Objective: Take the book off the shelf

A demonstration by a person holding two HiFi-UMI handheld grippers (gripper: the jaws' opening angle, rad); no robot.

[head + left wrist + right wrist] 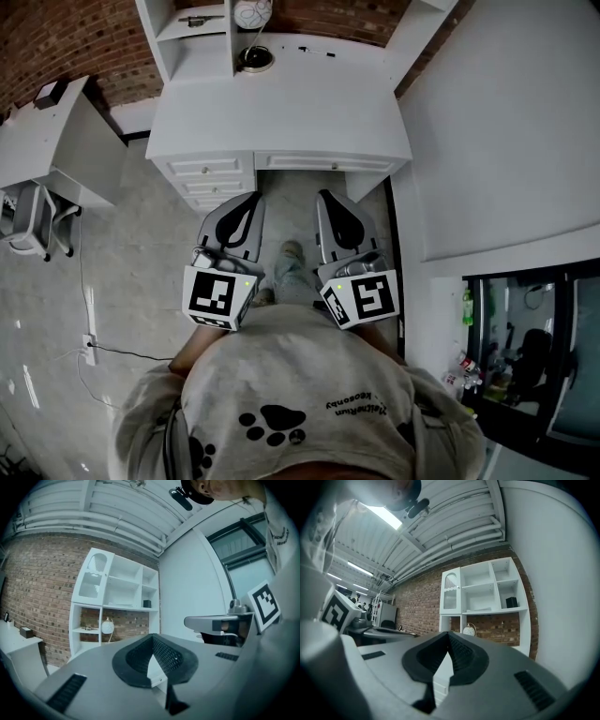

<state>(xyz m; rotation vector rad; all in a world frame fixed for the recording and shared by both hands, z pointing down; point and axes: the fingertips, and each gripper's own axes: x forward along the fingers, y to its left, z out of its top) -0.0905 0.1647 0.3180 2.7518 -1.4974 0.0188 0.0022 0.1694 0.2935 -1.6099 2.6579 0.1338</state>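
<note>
A white shelf unit (117, 597) (487, 595) stands on a white desk (281, 108) against the brick wall ahead. A small dark upright object (147, 603) (511, 602), perhaps the book, sits in an upper right cubby. A flat dark item (192, 20) (89, 628) lies on a lower left shelf. My left gripper (251, 197) (152, 637) and right gripper (325, 195) (447, 634) are held level side by side near my body, short of the desk's front edge. Both are shut with nothing between the jaws.
A white round ornament (107, 626) (469, 630) stands on the desk under the shelves. Drawers (208, 173) are at the desk's left front. A second white table (56, 141) and a chair (33, 220) stand at left, a white wall (506, 122) at right.
</note>
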